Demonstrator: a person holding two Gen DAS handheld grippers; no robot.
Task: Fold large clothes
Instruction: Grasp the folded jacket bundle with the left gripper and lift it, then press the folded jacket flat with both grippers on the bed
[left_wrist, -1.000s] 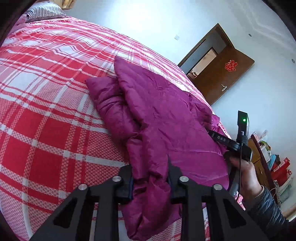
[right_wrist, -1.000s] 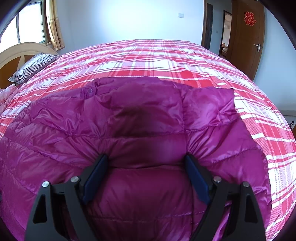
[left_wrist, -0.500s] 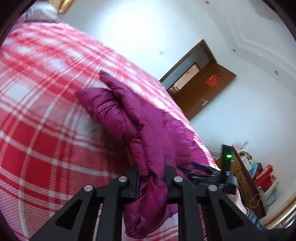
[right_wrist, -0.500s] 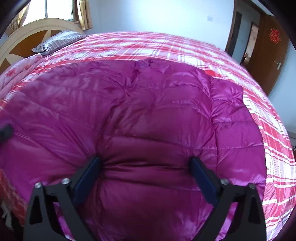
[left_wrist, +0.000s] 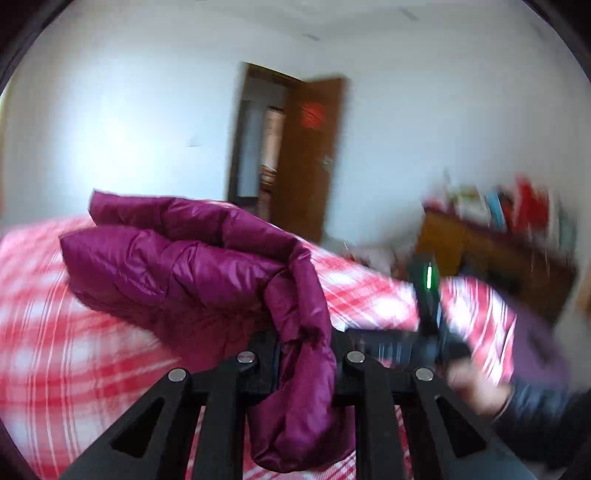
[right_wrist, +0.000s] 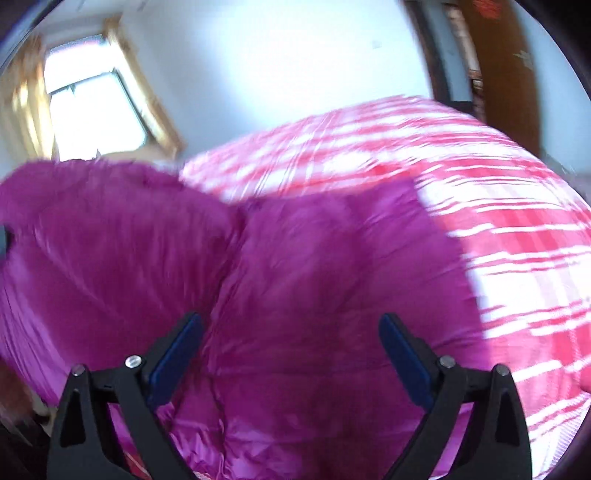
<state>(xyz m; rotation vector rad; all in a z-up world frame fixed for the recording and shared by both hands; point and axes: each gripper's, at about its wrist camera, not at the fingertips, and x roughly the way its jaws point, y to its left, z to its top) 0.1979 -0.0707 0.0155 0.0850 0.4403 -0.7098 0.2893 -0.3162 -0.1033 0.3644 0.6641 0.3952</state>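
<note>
A magenta puffer jacket (left_wrist: 177, 266) lies on the red-and-white plaid bed (left_wrist: 37, 332). My left gripper (left_wrist: 304, 354) is shut on a bunched edge of it, and that part rises off the bed, with a loose fold drooping below the jaws. In the right wrist view the jacket (right_wrist: 314, 258) fills the lower frame, its left part raised. My right gripper (right_wrist: 290, 347) stands wide over it, jaws just closing, fabric between the blue pads (right_wrist: 177, 350) but not pinched. The right gripper (left_wrist: 428, 314) with a green light and the hand (left_wrist: 476, 391) holding it show at the right.
An open brown door (left_wrist: 314, 155) stands beyond the bed's far corner. A wooden cabinet (left_wrist: 498, 243) with colourful items on top sits by the right wall. A bright window (right_wrist: 92, 114) is at the upper left in the right wrist view. Both views are blurred.
My left gripper has risen and rolled, lifting the jacket's gripped edge off the bed. The right gripper has swung across the jacket and its jaws stand a bit wider than a second ago.
</note>
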